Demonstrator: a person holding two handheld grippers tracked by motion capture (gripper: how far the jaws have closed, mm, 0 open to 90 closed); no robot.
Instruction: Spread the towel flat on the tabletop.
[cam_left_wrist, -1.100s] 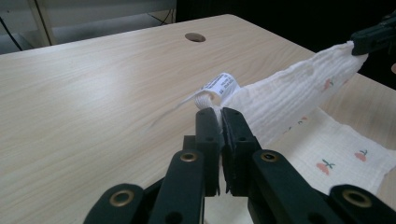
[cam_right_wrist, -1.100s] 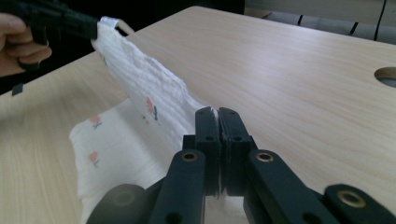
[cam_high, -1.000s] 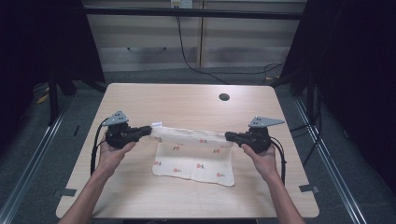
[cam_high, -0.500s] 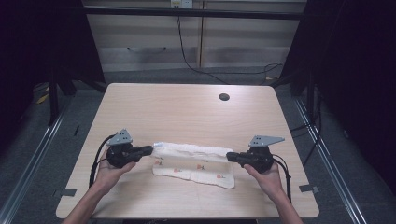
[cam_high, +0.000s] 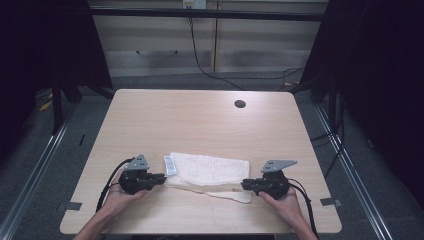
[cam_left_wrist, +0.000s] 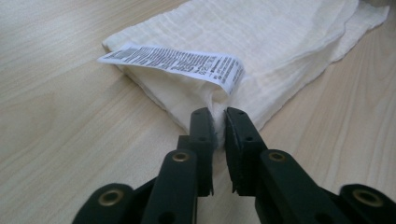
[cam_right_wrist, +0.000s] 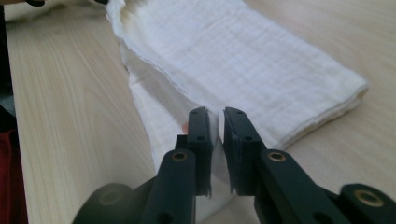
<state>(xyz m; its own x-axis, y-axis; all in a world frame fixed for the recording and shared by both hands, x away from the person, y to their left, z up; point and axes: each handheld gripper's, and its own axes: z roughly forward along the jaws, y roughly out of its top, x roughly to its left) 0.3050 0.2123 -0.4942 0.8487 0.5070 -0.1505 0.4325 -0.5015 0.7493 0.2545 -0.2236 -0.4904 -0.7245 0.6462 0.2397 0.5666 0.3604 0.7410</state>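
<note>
Cream muslin cloth (cam_high: 210, 172), folded lengthwise into a long band, lies flat on the worktop (cam_high: 200, 120) close to its near edge, roughly parallel to that edge. At the near-left end of the cloth the left gripper (cam_high: 162, 178), held in the person's left hand (cam_high: 117, 192), has its 2 black jaws slightly parted; they have just been opening, with a thin corner of fabric between them in the left gripper view, the pads no longer pressing it. A white printed care label (cam_left_wrist: 180, 60) sticks out of the fold just beyond those jaws. At the near-right end the right gripper (cam_high: 243, 185), in the right hand (cam_high: 282, 200), shows the same: jaws just opened a little, cloth edge loosely between them. Farther off, a round dark hole (cam_high: 240, 104) sits near the worktop's far-right corner.
</note>
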